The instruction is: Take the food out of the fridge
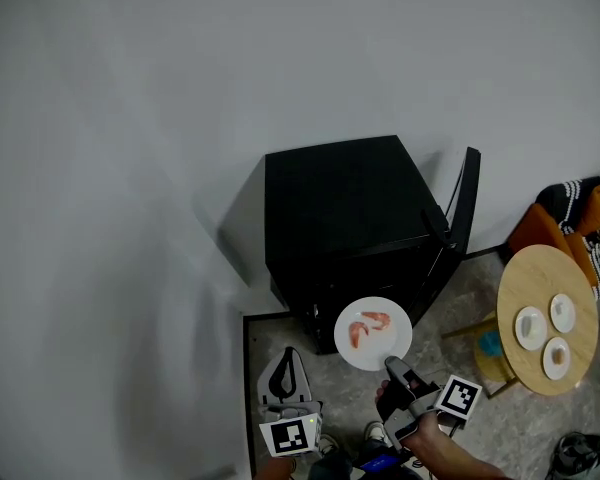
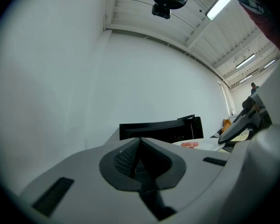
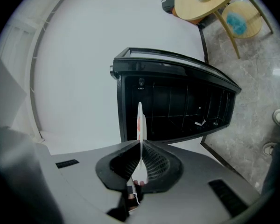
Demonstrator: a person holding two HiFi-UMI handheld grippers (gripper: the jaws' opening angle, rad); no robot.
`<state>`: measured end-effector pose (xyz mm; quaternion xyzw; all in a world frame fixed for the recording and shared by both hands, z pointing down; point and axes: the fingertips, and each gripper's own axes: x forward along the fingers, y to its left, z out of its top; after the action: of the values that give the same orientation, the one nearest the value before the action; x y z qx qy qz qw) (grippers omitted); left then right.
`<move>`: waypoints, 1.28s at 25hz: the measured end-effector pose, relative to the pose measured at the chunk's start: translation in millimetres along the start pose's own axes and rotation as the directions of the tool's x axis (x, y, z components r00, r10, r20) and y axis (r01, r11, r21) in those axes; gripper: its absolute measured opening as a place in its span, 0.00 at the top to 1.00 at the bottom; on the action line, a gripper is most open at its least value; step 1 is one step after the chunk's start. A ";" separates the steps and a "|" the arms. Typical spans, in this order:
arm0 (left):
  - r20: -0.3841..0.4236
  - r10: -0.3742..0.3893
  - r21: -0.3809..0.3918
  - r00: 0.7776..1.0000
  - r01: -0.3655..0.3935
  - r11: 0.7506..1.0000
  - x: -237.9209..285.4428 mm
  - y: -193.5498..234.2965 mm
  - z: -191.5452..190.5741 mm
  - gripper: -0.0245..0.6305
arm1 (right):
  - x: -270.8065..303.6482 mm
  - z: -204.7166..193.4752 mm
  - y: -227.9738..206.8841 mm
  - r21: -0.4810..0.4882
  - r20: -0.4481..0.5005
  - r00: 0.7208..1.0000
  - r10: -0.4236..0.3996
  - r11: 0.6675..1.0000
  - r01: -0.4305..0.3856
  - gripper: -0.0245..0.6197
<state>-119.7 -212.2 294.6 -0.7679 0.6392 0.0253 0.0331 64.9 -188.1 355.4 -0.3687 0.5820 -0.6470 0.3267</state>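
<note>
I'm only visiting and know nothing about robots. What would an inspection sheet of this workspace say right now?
Surface: grey stone floor; no worktop in use.
Job's things: black fridge, door open; white plate with pink food, held in front of the fridge.
Clutter: round wooden table carrying three small dishes.
Grippers: right gripper shut on the plate's rim; left gripper shut, empty.
Cables: nothing seen.
Surroundings: plain white wall; ceiling strip light.
</note>
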 end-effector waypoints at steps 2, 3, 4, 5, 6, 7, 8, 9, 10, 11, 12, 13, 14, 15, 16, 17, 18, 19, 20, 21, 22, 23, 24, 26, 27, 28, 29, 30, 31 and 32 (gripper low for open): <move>-0.008 -0.002 0.016 1.000 0.002 1.000 0.9 0.6 3.2 0.94 | -0.7 0.5 7.8 -0.001 -0.003 1.000 0.005 1.000 -0.005 0.91; -0.011 -0.006 0.031 1.000 0.006 0.999 1.0 0.5 4.4 0.94 | -1.1 0.4 12.2 -0.003 -0.006 1.000 0.009 1.000 -0.009 0.91; -0.007 -0.006 0.031 1.000 0.006 1.000 1.2 0.2 7.2 0.94 | -1.7 -0.1 16.7 -0.005 -0.009 1.000 0.014 1.000 -0.014 0.91; 0.004 0.000 0.010 1.000 0.000 1.000 1.6 -0.2 11.5 0.94 | -2.5 -1.1 21.1 -0.006 -0.012 1.000 0.019 1.000 -0.019 0.91; 0.015 0.006 -0.014 1.000 -0.006 1.000 1.9 -0.4 15.6 0.94 | -3.2 -2.5 25.4 -0.007 -0.014 1.000 0.025 1.000 -0.025 0.91; 0.023 0.009 -0.028 1.000 -0.008 1.000 1.8 -0.5 18.7 0.94 | -3.9 -4.2 29.8 -0.007 -0.016 0.999 0.031 0.999 -0.031 0.91; 0.027 0.008 -0.033 1.000 -0.008 0.999 1.5 -0.6 20.9 0.94 | -4.7 -6.0 34.2 -0.007 -0.018 0.999 0.038 0.999 -0.038 0.91; 0.029 0.006 -0.032 1.000 -0.005 0.999 0.9 -0.9 22.6 0.94 | -5.9 -7.8 38.1 -0.009 -0.021 0.999 0.043 0.999 -0.043 0.91; 0.028 0.001 -0.024 1.000 -0.001 1.000 0.1 -1.4 23.5 0.94 | -7.6 -9.3 41.1 -0.011 -0.023 0.999 0.045 0.999 -0.045 0.91; 0.024 -0.005 -0.009 1.000 0.005 1.000 -0.3 -2.0 24.0 0.94 | -9.2 -10.4 43.7 -0.013 -0.026 0.999 0.044 0.999 -0.045 0.91; 0.022 -0.009 0.000 1.000 0.009 1.000 -0.1 -2.5 25.2 0.94 | -10.6 -11.2 46.1 -0.016 -0.029 0.999 0.042 0.999 -0.043 0.91; 0.026 -0.006 -0.008 1.000 0.007 1.000 0.8 -2.8 27.8 0.94 | -11.9 -11.7 48.2 -0.017 -0.032 0.999 0.040 0.999 -0.040 0.91; 0.032 -0.001 -0.022 0.999 0.002 1.000 1.6 -3.1 30.7 0.94 | -13.4 -12.3 49.8 -0.017 -0.035 0.999 0.037 0.999 -0.038 0.91; 0.035 0.002 -0.028 0.999 -0.001 1.000 1.8 -2.9 32.5 0.94 | -15.3 -13.2 50.7 -0.016 -0.037 0.999 0.034 0.999 -0.035 0.91; 0.034 0.002 -0.021 0.999 -0.001 1.000 1.4 -2.1 32.8 0.94 | -17.2 -14.3 50.9 -0.014 -0.038 0.999 0.031 0.999 -0.032 0.91; 0.032 -0.001 -0.007 0.999 0.001 1.000 0.8 -0.5 32.4 0.94 | -18.8 -15.7 50.8 -0.013 -0.038 0.999 0.029 0.999 -0.029 0.91; 0.032 -0.002 0.003 0.999 0.002 1.000 0.6 1.5 32.6 0.94 | -20.1 -17.2 50.8 -0.011 -0.037 0.999 0.027 1.000 -0.027 0.91; 0.038 0.003 -0.001 0.999 -0.002 1.000 0.8 3.5 34.1 0.94 | -21.1 -18.6 50.8 -0.010 -0.036 0.999 0.026 1.000 -0.027 0.91; 0.045 0.008 -0.006 0.999 -0.007 1.000 1.2 5.3 36.0 0.94 | -21.9 -19.7 50.9 -0.009 -0.037 0.999 0.027 1.000 -0.027 0.91; 0.046 0.009 0.000 0.999 -0.009 1.000 1.1 6.9 36.8 0.94 | -22.8 -20.7 50.8 -0.008 -0.039 0.999 0.026 1.000 -0.027 0.91; 0.043 0.008 0.014 0.999 -0.009 1.000 0.4 8.2 36.5 0.94 | -23.6 -21.8 50.8 -0.008 -0.041 0.999 0.025 1.000 -0.026 0.91; 0.036 0.006 0.029 0.999 -0.007 1.000 -1.0 9.4 35.6 0.94 | -24.5 -23.2 51.1 -0.007 -0.043 0.999 0.025 1.000 -0.025 0.91; 0.026 0.001 0.048 1.000 -0.003 0.999 -2.7 10.5 34.1 0.94 | -25.1 -24.8 51.5 -0.005 -0.045 0.999 0.025 1.000 -0.025 0.91; 0.010 -0.007 0.074 1.000 0.006 0.997 -5.1 11.9 31.6 0.94 | -25.1 -27.7 53.1 0.000 -0.047 0.999 0.028 1.000 -0.028 0.91; 0.008 -0.008 0.075 1.000 0.007 0.997 -6.1 12.4 30.7 0.94 | -25.0 -28.8 53.9 0.001 -0.047 0.998 0.030 1.000 -0.030 0.91; 0.007 -0.007 0.074 1.000 0.006 0.997 -7.2 12.7 30.1 0.94 | -25.1 -29.8 54.4 0.003 -0.048 0.998 0.032 1.000 -0.031 0.91; 0.006 -0.006 0.072 1.000 0.005 0.997 -8.3 12.9 29.8 0.94 | -25.3 -30.7 54.8 0.006 -0.048 0.998 0.033 0.999 -0.033 0.91; 0.005 -0.005 0.071 1.000 0.005 0.997 -9.3 13.0 29.6 0.94 | -25.5 -31.5 55.2 0.008 -0.049 0.998 0.035 0.999 -0.035 0.91; 0.004 -0.004 0.069 1.000 0.004 0.998 -10.1 13.3 29.3 0.94 | -25.5 -32.3 55.3 0.010 -0.050 0.998 0.036 0.999 -0.036 0.91; 0.004 -0.004 0.068 1.000 0.003 0.998 -10.7 13.9 28.8 0.94 | -25.4 -33.0 55.1 0.010 -0.049 0.998 0.037 0.999 -0.036 0.91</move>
<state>-135.2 -201.8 266.6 -0.7674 0.6383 0.0049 0.0607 49.4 -155.6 296.6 -0.3404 0.5935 -0.6526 0.3256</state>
